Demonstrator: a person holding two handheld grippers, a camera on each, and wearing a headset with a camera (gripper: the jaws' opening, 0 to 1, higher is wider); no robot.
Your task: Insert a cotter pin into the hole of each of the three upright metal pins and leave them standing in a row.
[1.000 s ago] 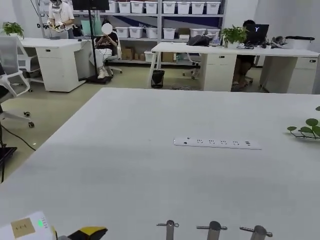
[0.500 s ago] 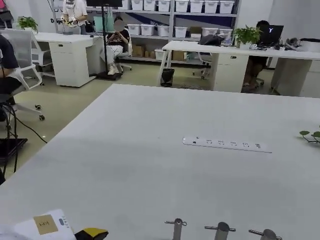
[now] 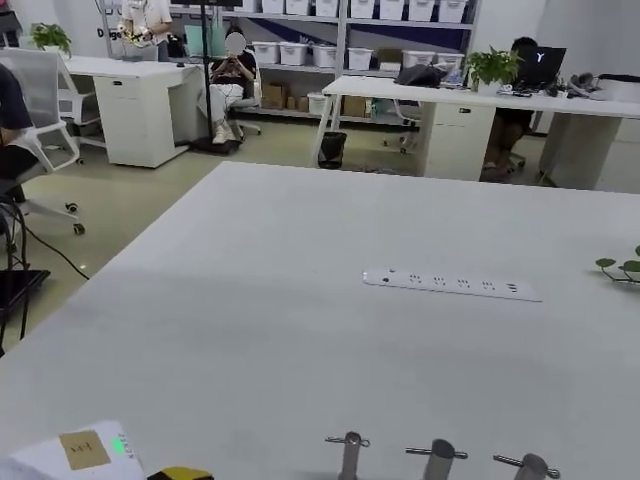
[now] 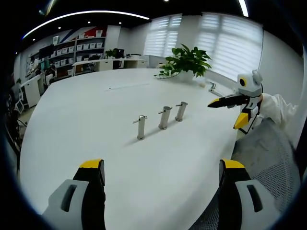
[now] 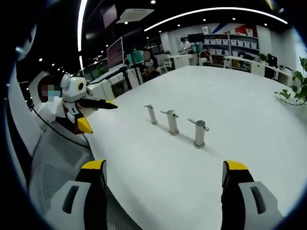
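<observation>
No change from a second ago, just camera drift: three metal pins (image 4: 164,118) upright in a row, cotter pins (image 5: 169,113) through. Probably done. Left gripper (image 4: 161,165) and right gripper (image 5: 164,165) gaping wide, empty, well back from the pins.

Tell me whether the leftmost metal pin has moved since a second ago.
No. The leftmost metal pin stays in line with the power strip's left end, as before; the camera shifted.

Left tongs (image 3: 181,474): the yellow tip has sunk to a sliver at the head view's bottom edge, drawn slightly back from the metal pins (image 3: 437,458) off to its right.
Headset camera: swung slightly leftward.
</observation>
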